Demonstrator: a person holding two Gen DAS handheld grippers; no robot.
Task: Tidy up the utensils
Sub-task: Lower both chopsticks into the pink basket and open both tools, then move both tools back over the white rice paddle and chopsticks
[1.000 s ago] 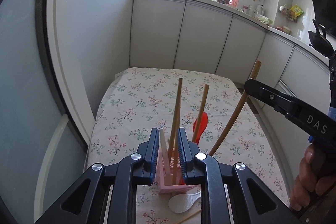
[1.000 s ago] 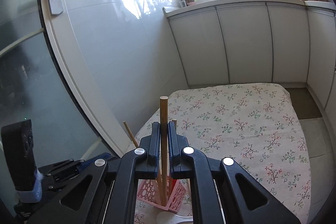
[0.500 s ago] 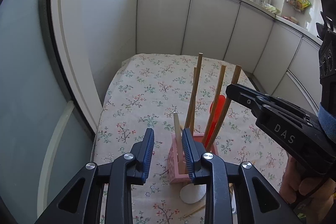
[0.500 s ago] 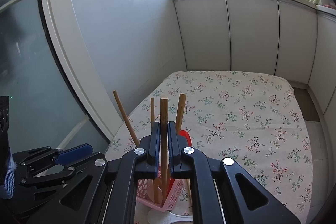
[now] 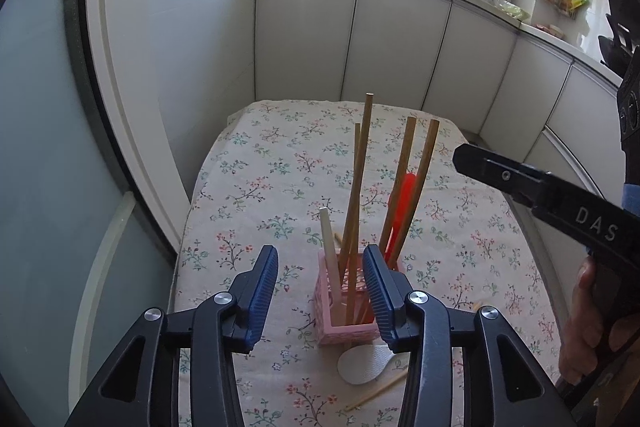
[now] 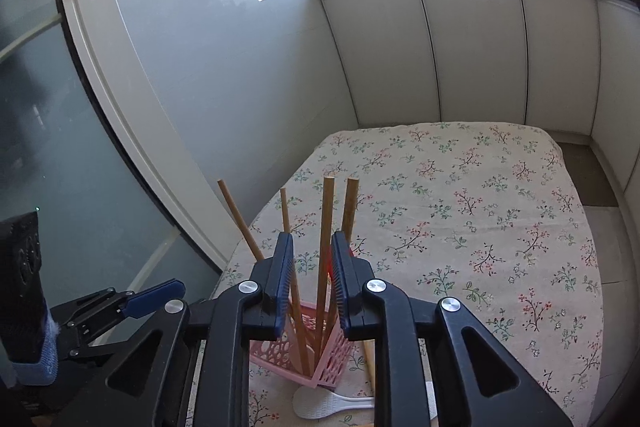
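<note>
A pink openwork holder (image 5: pixel 347 327) stands on the flowered tablecloth (image 5: pixel 256 187). In it stand several wooden sticks (image 5: pixel 360 179), a white handle (image 5: pixel 327 247) and a red spatula (image 5: pixel 403 203). My left gripper (image 5: pixel 319 263) hangs just before the holder, its jaws opening with nothing pressed between them. In the right wrist view my right gripper (image 6: pixel 312 247) is above the holder (image 6: pixel 334 359), its jaws opening. One upright wooden stick (image 6: pixel 326 223) stands between the pads with a gap on each side. The right gripper (image 5: pixel 466 153) also reaches in from the right in the left wrist view.
A white rice spoon (image 5: pixel 366 363) and a loose chopstick (image 5: pixel 380 391) lie on the cloth just in front of the holder. White cabinets (image 5: pixel 400 39) close off the far side. A glass door (image 6: pixel 80 147) runs along the left. The left gripper (image 6: pixel 148 297) shows at lower left.
The left jaws, shut around the white handle a second ago, have spread and let it go. The right gripper sank with its wooden stick into the holder, then parted from it.
</note>
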